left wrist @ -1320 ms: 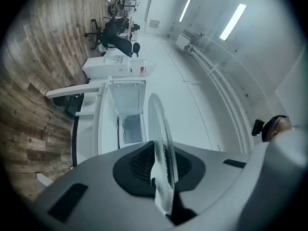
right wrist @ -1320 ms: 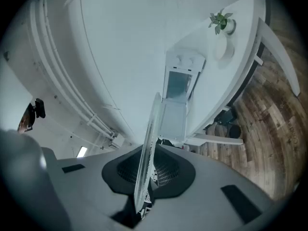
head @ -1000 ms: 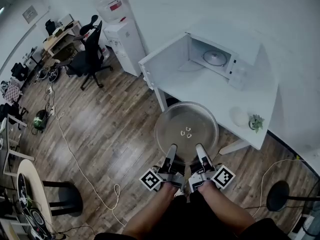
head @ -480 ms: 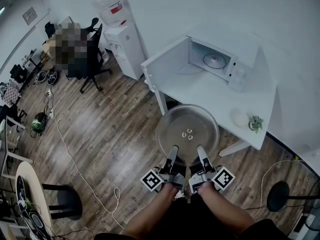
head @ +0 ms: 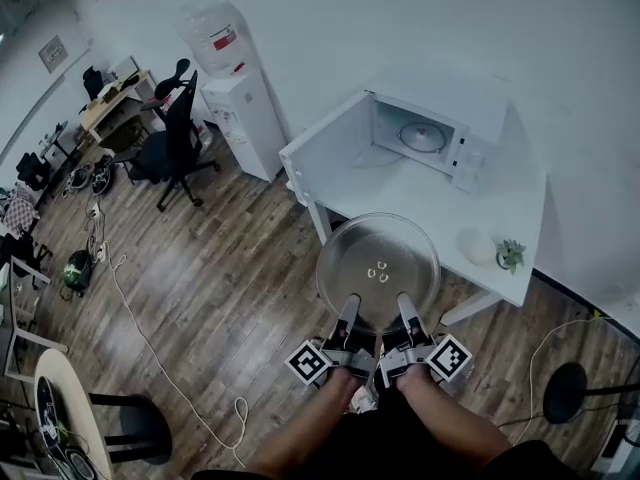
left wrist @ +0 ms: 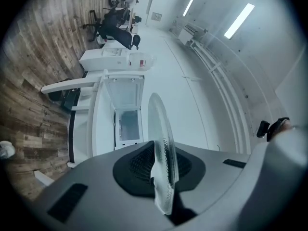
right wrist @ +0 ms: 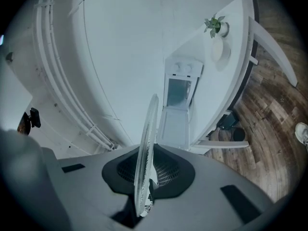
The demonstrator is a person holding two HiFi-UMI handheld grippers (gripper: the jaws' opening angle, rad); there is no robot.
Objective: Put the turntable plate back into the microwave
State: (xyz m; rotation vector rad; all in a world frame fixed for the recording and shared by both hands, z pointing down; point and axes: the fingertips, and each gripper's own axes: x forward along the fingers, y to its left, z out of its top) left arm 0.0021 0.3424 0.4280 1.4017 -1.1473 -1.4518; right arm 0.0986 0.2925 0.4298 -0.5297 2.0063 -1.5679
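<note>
On the white desk (head: 440, 193) the microwave (head: 430, 128) stands open, so the left hand-held gripper (head: 347, 313) and right hand-held gripper (head: 407, 313) each pinch the near rim of the turntable plate (head: 378, 268), probably to keep it level.

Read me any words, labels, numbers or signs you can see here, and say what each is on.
Nothing here is legible.
Red label on the water cooler bottle: too small and blurred to read.
Sign on the far wall: too small to read.
Microwave control panel: no print can be made out.
Square markers on the cubes: black-and-white patterns, no letters.
</note>
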